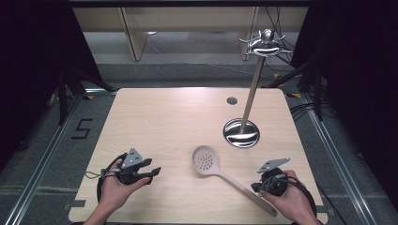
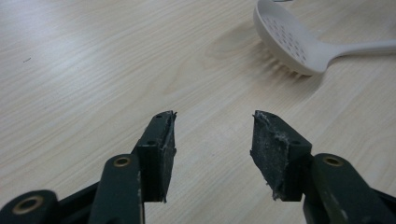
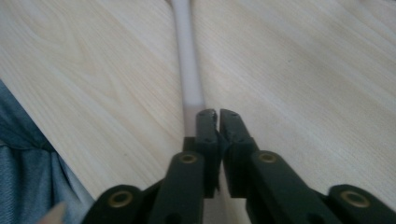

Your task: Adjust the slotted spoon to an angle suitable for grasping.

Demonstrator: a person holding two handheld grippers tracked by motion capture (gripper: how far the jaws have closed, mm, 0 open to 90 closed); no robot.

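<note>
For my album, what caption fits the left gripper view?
Open left gripper hovering over the wooden table, pointing toward a slotted spoon.

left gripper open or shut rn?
Open. In the left gripper view, the left gripper has its jaws standing well apart, with bare table showing between them and nothing held. The slotted spoon lies farther off, untouched.

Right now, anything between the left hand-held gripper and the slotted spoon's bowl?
Nothing. In the left gripper view, bare wood table runs from the open left hand-held gripper to the slotted spoon; the high view agrees.
</note>
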